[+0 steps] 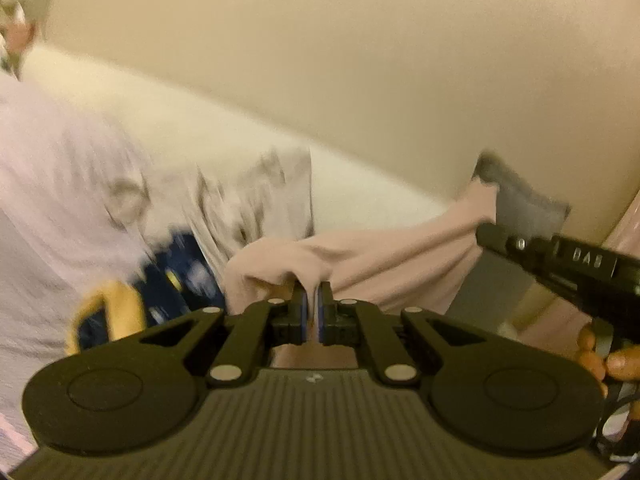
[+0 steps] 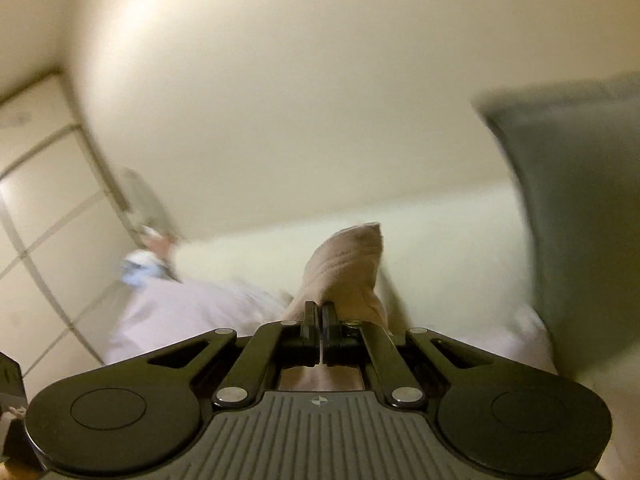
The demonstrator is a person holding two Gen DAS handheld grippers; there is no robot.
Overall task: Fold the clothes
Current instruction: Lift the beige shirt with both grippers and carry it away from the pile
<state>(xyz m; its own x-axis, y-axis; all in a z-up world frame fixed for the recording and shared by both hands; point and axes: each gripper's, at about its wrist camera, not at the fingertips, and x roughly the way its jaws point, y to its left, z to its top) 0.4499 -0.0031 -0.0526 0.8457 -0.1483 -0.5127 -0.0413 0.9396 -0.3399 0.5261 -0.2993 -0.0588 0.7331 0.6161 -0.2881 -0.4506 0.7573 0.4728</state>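
Both hand-held grippers are clenched on the same pale pink garment point(image 1: 360, 264). Left hand-held gripper point(image 1: 311, 300): jaws pinched down on a bunched edge of the cloth, which spills out toward 12 and drapes off toward 3 o'clock. Right hand-held gripper point(image 2: 321, 314): jaws closed tight, a tuft of that pink fabric point(image 2: 344, 264) sticking up past the tips at 12 o'clock. In the left view the right tool also shows at 3 o'clock, with the person's fingers point(image 1: 600, 356) wrapped on its handle.

The garment hangs in the air between the two grips, slung like a hammock, not lying flat on anything. Frames are motion-blurred, so fine detail is lost.

Progress, my read: early. The piece is picked up by two points and no fold is visible in it yet. Left to do: spread it, lay it flat, make the folds, set it aside.

More laundry waits at 9–10 o'clock in the left view: a lilac garment point(image 1: 48, 184), a light grey patterned piece point(image 1: 256, 196), something navy with yellow trim point(image 1: 160, 292). All look loose and unfolded. A grey item point(image 1: 516, 200) sits behind the pink cloth at 2 o'clock; cannot tell what it is. Plain cream wall point(image 2: 300, 100) behind everything.
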